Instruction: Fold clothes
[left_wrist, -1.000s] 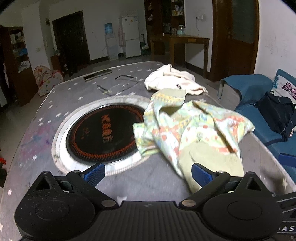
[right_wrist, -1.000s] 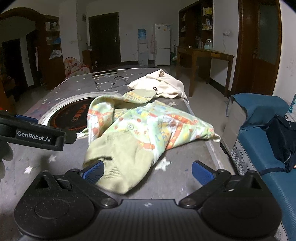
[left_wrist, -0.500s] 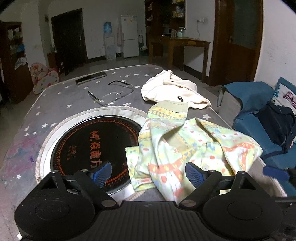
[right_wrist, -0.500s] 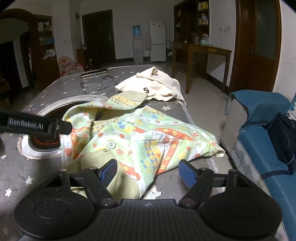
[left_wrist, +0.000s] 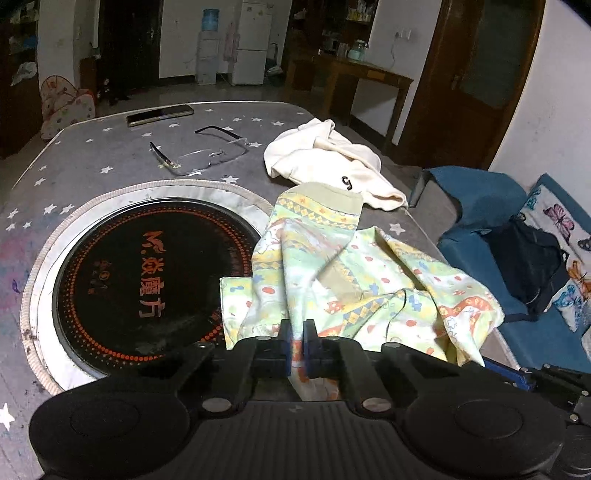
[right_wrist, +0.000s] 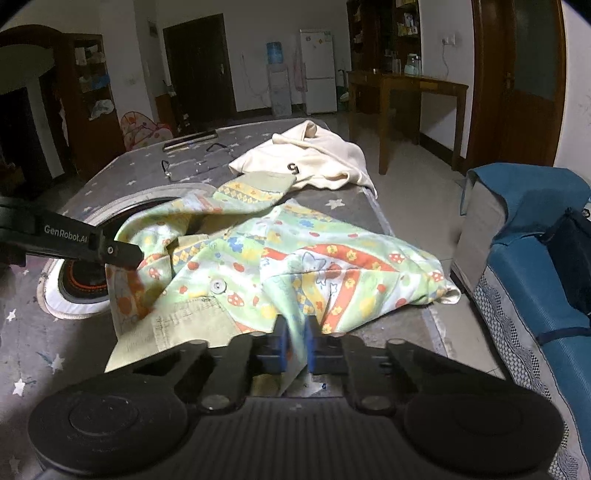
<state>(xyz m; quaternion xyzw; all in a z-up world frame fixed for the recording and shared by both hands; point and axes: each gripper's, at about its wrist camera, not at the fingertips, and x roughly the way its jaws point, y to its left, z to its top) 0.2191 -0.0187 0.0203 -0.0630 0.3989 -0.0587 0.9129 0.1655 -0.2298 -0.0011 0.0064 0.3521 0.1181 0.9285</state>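
The left gripper (left_wrist: 297, 347) was clamped on a fold of the patterned child's garment (left_wrist: 332, 266), its blue pads pressed narrowly together with cloth between them. The right gripper (right_wrist: 295, 345) was likewise pinched shut on the near hem of the same garment (right_wrist: 280, 258). From both grips the garment ran away across the grey star-print table cover (left_wrist: 110, 162), its long axis lying near to far, with a plain olive-green cuffed end (left_wrist: 328, 197) pointing toward the far side and touching the cream garment (left_wrist: 328, 158) marked with a "5". A button (right_wrist: 217, 285) showed on the front, beside an olive panel (right_wrist: 184, 325).

The garment's left edge overlapped the round black induction cooktop (left_wrist: 147, 280) set in the table. Farther off lay a pair of eyeglasses (left_wrist: 199, 151) and a phone (left_wrist: 160, 115). To the right stood a blue sofa (left_wrist: 476, 206) with a black bag (left_wrist: 532, 266) on it.

Half a second earlier both grippers had their fingers spread wide above the cloth; now both had closed on it, and the fabric had bunched up near the grips.
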